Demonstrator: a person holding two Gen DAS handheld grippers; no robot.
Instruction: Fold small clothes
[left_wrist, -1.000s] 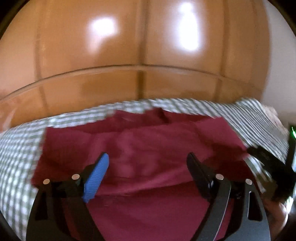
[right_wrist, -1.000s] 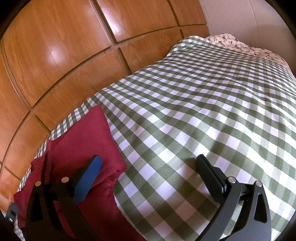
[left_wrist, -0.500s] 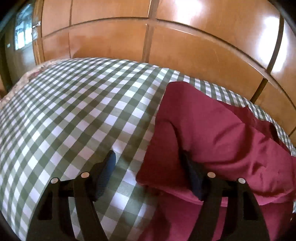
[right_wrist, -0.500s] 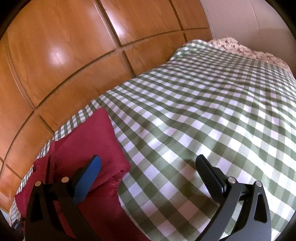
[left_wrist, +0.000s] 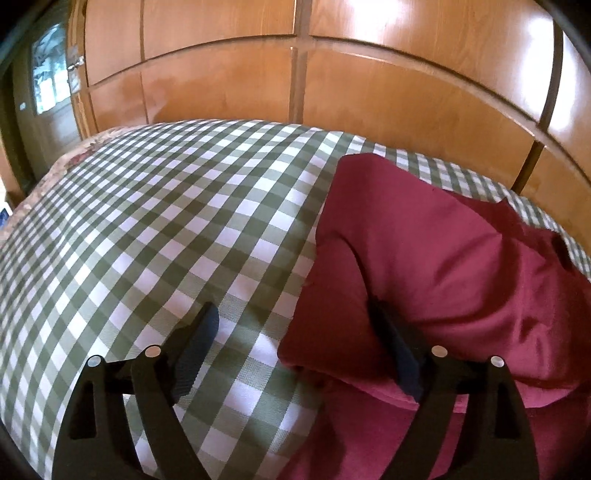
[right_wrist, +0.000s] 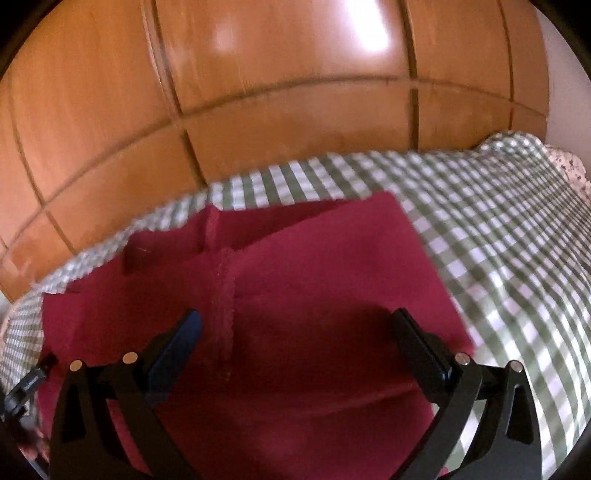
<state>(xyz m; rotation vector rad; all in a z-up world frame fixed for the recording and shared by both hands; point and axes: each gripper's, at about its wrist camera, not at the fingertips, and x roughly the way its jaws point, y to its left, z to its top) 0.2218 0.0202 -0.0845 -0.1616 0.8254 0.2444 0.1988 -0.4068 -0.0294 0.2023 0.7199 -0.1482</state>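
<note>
Left wrist view: left gripper (left_wrist: 295, 332) spread wide, nothing between its fingers; the left finger (left_wrist: 195, 347) sits over bare green-and-white checked bedcover (left_wrist: 155, 229), the right finger (left_wrist: 399, 354) lies against the near fold of the dark red garment (left_wrist: 443, 266). Whether that finger presses into the cloth or only rests on it, cannot tell. Garment lies folded over itself on the right part of the bedcover, close to the wooden panelled wall (left_wrist: 369, 85). Right wrist view, somewhat blurred: right gripper (right_wrist: 299, 339) also wide open and holding nothing, both fingers over the red garment (right_wrist: 314, 280), a stitched seam (right_wrist: 223, 295) running between them nearer the left finger. Checked cover (right_wrist: 517, 229) shows to the right, wooden panels (right_wrist: 277, 74) behind.
</note>
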